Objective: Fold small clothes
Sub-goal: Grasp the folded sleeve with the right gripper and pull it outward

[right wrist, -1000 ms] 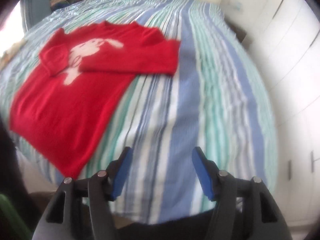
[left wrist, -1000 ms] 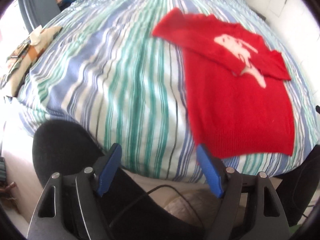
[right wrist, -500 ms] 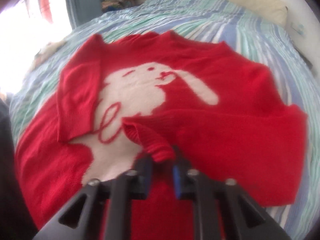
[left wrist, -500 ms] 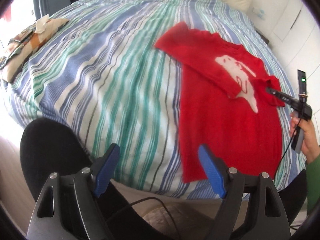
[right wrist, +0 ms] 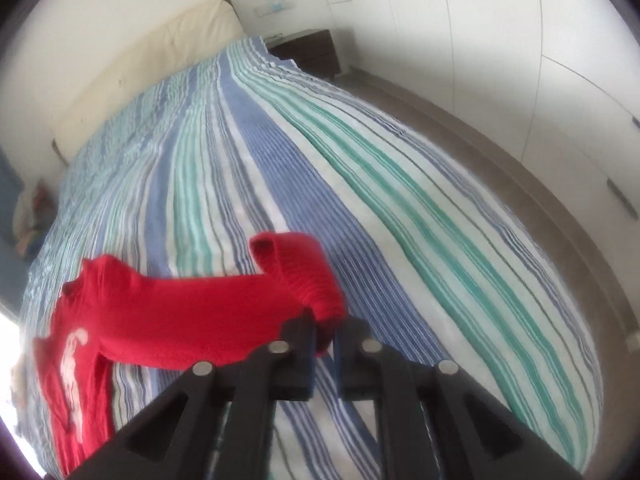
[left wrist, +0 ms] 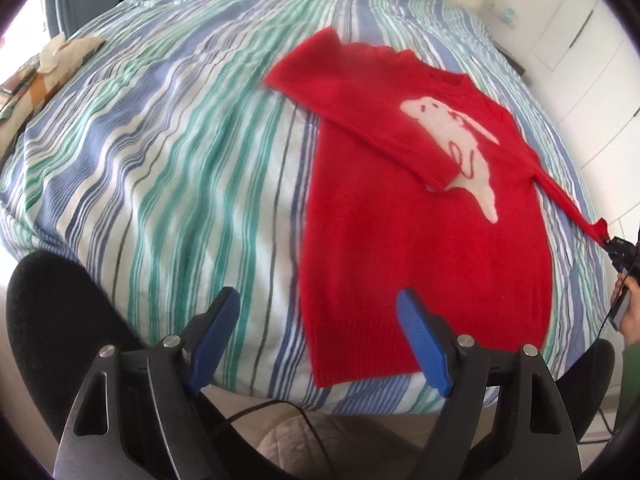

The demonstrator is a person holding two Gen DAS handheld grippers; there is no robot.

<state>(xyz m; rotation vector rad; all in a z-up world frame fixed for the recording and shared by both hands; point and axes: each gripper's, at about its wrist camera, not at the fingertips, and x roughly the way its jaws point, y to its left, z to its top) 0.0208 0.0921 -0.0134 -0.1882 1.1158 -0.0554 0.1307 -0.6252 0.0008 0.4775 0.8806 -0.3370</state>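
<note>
Our right tool (right wrist: 325,330) pinched the sweater (left wrist: 424,240) cuff (right wrist: 308,280); our left tool (left wrist: 320,340) hung open. Pulling harder could drag the sweater askew.

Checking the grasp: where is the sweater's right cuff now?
In the right wrist view, the cuff is pinched in the right gripper, pulled out over the striped bed.

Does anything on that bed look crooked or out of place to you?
Only the red sweater: it lies lopsided. One sleeve is folded across the white animal picture, while the other is stretched off to the side, its cuff pinched in the right tool. The left tool is open, touching nothing.
</note>
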